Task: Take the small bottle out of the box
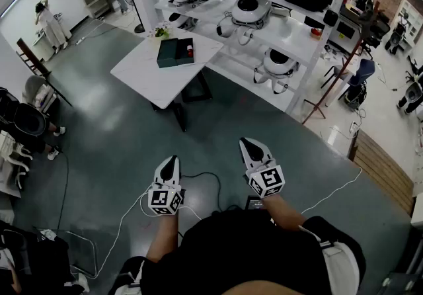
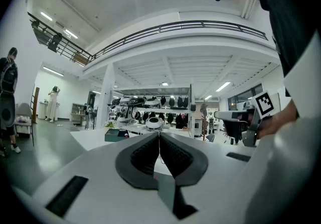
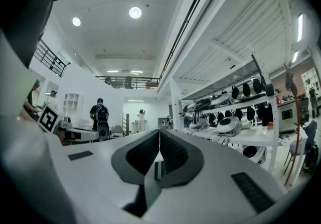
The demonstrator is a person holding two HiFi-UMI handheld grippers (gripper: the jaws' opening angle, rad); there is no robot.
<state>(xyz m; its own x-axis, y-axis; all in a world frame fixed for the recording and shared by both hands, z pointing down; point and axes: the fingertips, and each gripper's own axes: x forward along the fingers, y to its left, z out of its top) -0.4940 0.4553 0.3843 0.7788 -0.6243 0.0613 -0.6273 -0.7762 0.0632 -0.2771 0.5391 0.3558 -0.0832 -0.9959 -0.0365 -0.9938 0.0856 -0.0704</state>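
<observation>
A dark green box (image 1: 175,52) lies open on the white table (image 1: 145,72) well ahead of me, with something small and red (image 1: 190,51) at its right end; I cannot make out a bottle. The same box (image 2: 115,134) shows far off in the left gripper view. Both grippers hang over the floor close to my body, far from the table. My left gripper (image 1: 171,161) is shut with nothing in it. My right gripper (image 1: 249,142) is also shut and empty. Their jaws meet in the left gripper (image 2: 159,133) and right gripper (image 3: 160,131) views.
White shelving (image 1: 264,16) loaded with white robot heads and dark gear stands behind the table. Cables (image 1: 205,178) trail across the grey floor near my feet. A chair (image 1: 30,65) and a person (image 1: 51,24) are at the far left; a wooden stand (image 1: 334,79) is on the right.
</observation>
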